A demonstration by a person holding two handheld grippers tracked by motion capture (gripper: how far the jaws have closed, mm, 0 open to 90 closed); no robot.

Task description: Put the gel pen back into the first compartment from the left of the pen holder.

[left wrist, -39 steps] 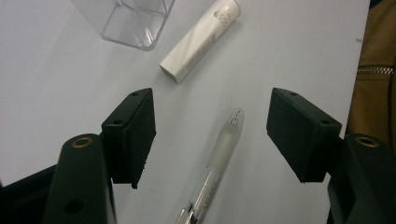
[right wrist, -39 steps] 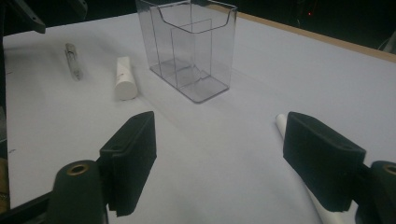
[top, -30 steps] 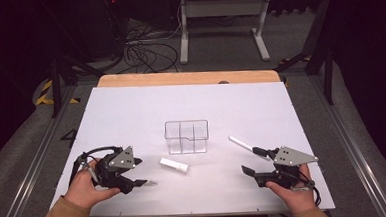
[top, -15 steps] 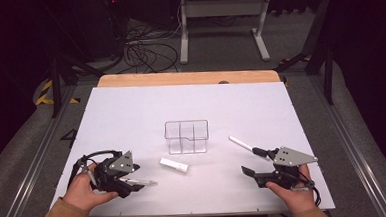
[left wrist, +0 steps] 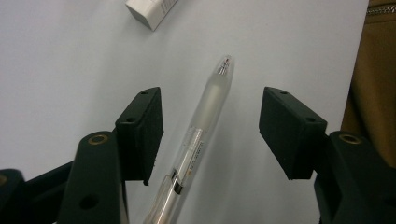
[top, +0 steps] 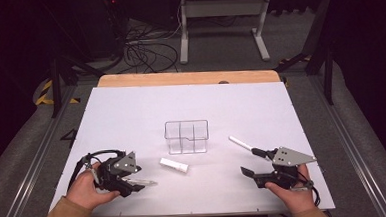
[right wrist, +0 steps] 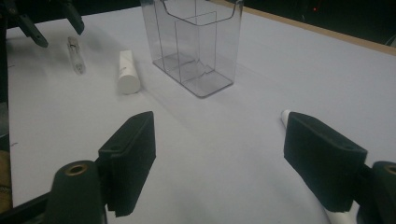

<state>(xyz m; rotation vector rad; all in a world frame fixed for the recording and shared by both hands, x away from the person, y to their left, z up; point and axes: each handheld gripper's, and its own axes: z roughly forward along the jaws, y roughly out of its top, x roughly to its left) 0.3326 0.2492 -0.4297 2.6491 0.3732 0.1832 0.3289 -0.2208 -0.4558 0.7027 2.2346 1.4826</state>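
While tongs [left wrist: 210, 135] close, pen [left wrist: 196, 149] between, untouched

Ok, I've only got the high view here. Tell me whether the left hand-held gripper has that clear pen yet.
Observer: Not yet. In the left gripper view the clear pen lies between the pads of the left hand-held gripper and touches neither. The jaws have just been closing.
Operator: Give me the way its tip points.
Observer: Away from the gripper, toward the white tube.
Operator: Now check the right side.
Observer: In the right gripper view the right hand-held gripper stands wide open. The white marker runs off under one pad, not down the middle of the gap.
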